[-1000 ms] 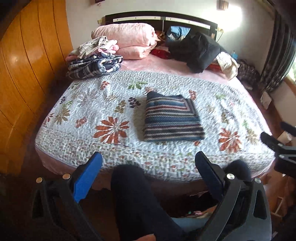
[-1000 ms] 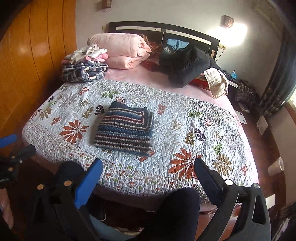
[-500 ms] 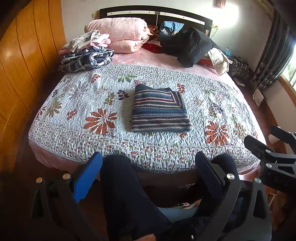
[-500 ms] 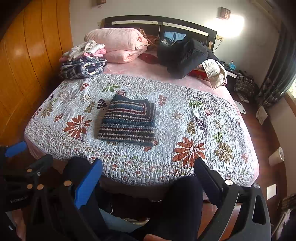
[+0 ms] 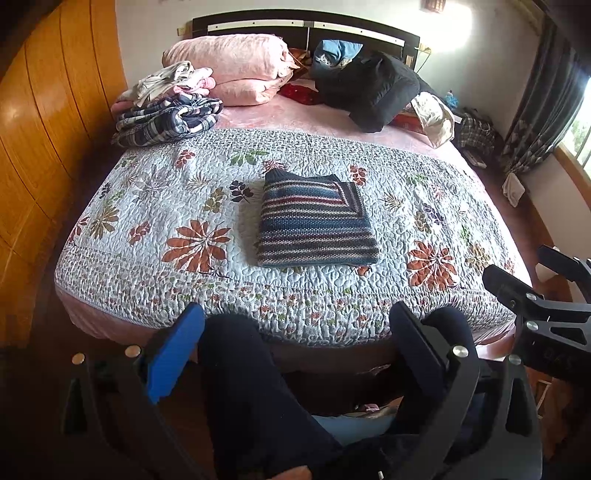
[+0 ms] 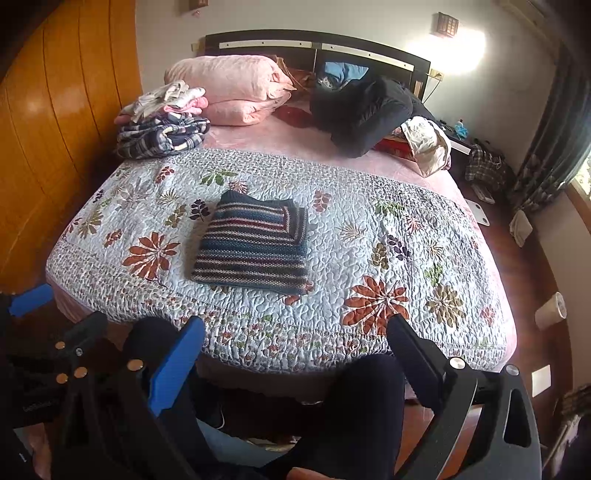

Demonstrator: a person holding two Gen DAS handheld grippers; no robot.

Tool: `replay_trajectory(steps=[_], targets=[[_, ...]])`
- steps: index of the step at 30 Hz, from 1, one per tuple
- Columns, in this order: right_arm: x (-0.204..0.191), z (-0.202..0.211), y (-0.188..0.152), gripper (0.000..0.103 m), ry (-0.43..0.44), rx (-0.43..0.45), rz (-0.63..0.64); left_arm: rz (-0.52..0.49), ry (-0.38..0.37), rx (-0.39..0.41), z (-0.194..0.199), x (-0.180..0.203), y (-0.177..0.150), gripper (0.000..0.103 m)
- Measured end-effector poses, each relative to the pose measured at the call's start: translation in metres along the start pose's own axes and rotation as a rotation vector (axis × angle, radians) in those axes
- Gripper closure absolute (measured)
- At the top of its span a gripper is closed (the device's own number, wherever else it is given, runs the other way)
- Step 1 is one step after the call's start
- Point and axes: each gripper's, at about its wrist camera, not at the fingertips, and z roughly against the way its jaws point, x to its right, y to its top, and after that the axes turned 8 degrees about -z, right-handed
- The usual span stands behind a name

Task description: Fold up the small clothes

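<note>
Item: folded knitted sweater with blue, red and cream horizontal stripes (image 5: pixel 316 227) (image 6: pixel 255 245). Lies flat as a neat rectangle on the middle of the bed, nearer the foot edge than the pillows; nothing touches it.

Support: pale quilted bedspread printed with rust-coloured flowers and leaves (image 5: pixel 199 245) (image 6: pixel 373 299), covering the foot half of the bed; pink sheet (image 5: pixel 295 116) exposed beyond it.

Left gripper, black frame with one blue finger pad and one dark pad (image 5: pixel 295 336): jaws spread wide, nothing between them; held below the foot edge of the bed, well apart from the sweater. Its blue pad also shows at the left edge of the right wrist view (image 6: pixel 31 299).

Right gripper, same build (image 6: pixel 293 343): jaws spread wide, empty, likewise low at the foot of the bed. Its black frame appears at the right edge of the left wrist view (image 5: pixel 535 295).

Person: legs in dark trousers (image 5: pixel 255 387) (image 6: pixel 362 406) in front of both cameras, against the bed's foot.

Other contents, head of bed: stack of two pink pillows (image 5: pixel 236 66); pile of folded clothes, plaid navy-and-white at the bottom, pink and cream on top (image 5: pixel 166 107), at the left corner; crumpled black jacket (image 5: pixel 373 88); cream cloth bag (image 5: pixel 434 118) at the right edge.

Surroundings: dark headboard (image 5: pixel 306 26); glossy orange-brown wooden panelling (image 5: pixel 44 122) on the left; dark patterned curtain (image 5: pixel 543 99) on the right.
</note>
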Motion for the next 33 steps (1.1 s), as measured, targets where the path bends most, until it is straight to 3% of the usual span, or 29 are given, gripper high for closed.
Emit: replay_trajectory(steps=[33], targets=[[0.0033, 0.0015, 0.0038, 0.004, 0.002, 0.013, -0.003, -0.006, 0.018, 0.014, 0.0012, 0.0053, 0.0040, 0.004]])
